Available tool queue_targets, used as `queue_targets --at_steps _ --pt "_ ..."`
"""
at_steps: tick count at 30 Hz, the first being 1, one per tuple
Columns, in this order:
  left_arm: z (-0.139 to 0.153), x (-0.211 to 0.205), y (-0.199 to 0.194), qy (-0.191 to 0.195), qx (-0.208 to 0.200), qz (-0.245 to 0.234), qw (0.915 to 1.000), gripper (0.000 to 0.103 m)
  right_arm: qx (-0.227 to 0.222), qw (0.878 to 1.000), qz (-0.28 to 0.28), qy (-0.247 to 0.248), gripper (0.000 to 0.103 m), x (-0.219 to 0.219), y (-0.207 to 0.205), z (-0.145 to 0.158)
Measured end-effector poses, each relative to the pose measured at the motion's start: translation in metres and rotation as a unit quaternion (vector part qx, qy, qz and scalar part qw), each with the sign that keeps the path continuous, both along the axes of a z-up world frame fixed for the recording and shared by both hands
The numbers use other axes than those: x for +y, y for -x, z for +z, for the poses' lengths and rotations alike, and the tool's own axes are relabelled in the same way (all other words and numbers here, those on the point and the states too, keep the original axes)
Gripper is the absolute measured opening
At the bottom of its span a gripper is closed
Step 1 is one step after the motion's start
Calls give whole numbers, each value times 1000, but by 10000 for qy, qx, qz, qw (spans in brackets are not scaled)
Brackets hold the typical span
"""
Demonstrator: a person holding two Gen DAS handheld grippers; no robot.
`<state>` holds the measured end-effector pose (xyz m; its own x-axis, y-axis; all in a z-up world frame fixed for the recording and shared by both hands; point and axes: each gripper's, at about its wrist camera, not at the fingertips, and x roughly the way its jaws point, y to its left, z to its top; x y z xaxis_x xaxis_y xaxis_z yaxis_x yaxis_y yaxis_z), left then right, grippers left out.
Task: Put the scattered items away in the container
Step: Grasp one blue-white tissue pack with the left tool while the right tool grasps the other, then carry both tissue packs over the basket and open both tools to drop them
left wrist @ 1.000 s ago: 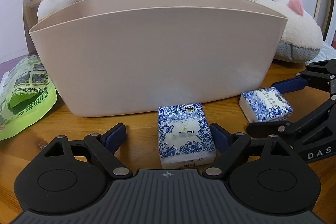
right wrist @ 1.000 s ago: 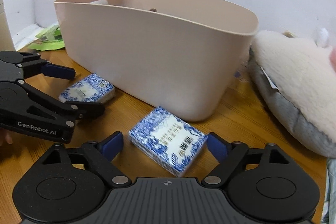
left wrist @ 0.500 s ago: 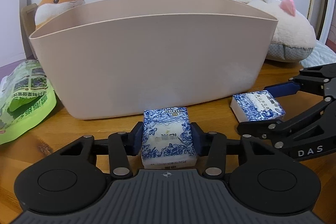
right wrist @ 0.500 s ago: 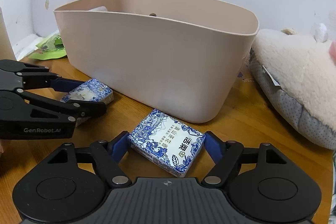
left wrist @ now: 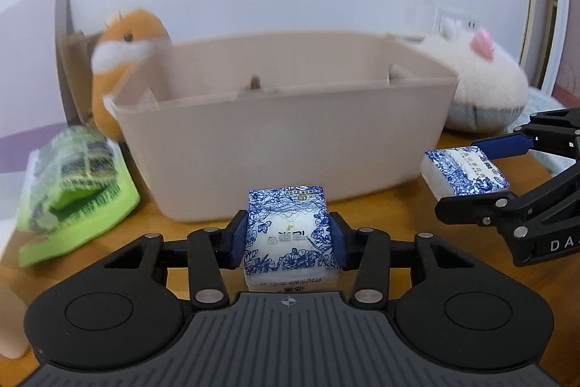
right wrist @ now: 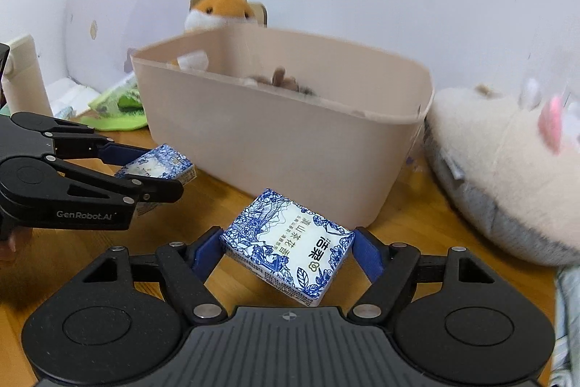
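Both my grippers clamp tissue packs: left gripper [left wrist: 288, 238] on one tissue pack [left wrist: 290, 234], right gripper [right wrist: 286, 251] on the other pack [right wrist: 288, 245]; the container [left wrist: 286, 133] rim sits ahead and above both

The left gripper [left wrist: 289, 236] points forward and downward, its blue pads clamped on a tissue pack [left wrist: 290, 234]; the right gripper [right wrist: 286, 251] is pitched down likewise, pads pressed against opposite corners of another tissue pack [right wrist: 288, 242]; both sit side by side.
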<state>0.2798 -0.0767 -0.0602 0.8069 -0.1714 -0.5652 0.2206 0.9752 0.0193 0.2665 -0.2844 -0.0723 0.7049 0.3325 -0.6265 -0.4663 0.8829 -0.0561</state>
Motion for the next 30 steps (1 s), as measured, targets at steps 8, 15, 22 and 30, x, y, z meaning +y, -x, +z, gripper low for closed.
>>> queue_targets --at_steps 8,15,22,30 --pt "62 18 14 218 -696 107 9973 47 -654 9978 87 -105 75 0 14 61" --pt "98 24 -16 251 -946 286 9948 47 -1008 9948 28 -163 75 8 -7 100" --pt "103 17 -64 165 -771 394 9961 47 -915 9953 -195 -260 75 17 -49 106" --pt "82 13 -112 -31 -484 505 9975 47 -601 9964 -540 -242 75 21 -95 85"
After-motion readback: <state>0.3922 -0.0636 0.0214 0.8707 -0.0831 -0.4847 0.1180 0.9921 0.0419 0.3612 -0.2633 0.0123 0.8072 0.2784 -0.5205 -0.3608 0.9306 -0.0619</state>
